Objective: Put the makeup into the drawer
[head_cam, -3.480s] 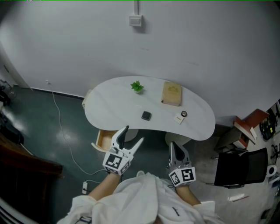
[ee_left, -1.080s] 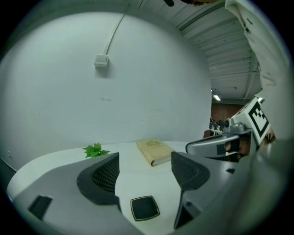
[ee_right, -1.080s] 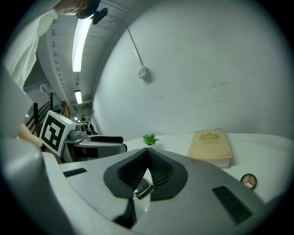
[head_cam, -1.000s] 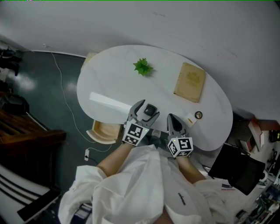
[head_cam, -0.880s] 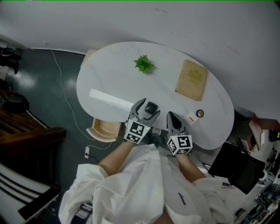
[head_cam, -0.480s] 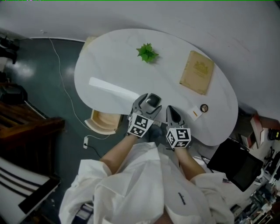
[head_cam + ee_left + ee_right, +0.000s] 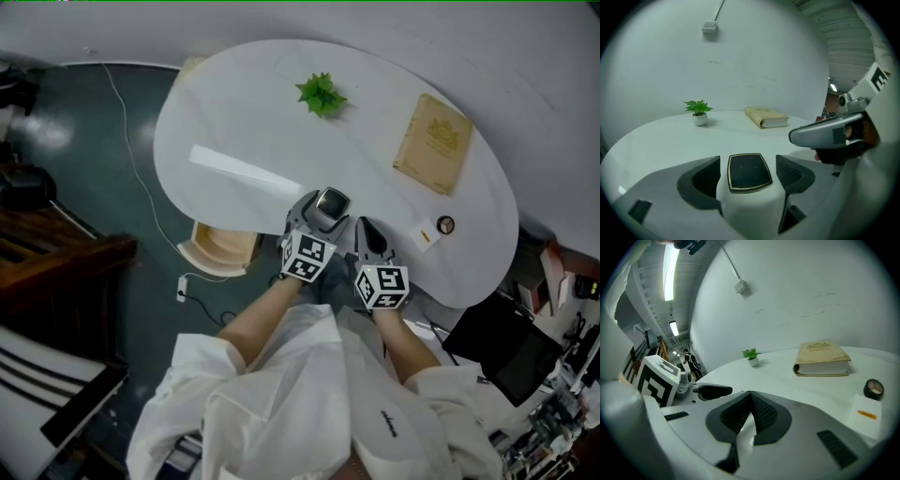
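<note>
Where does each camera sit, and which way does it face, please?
Head view: on the person's head, looking steeply down at the white table; shows white sleeves, left gripper and right gripper.
Left gripper view: rides the left gripper, looking along its jaws across the table toward the wall; shows the jaws round the compact, plus the right gripper.
Right gripper view: rides the right gripper, facing likewise; shows its jaws together, plus the left gripper.
Shared: both gripper views show the plant and book.
</note>
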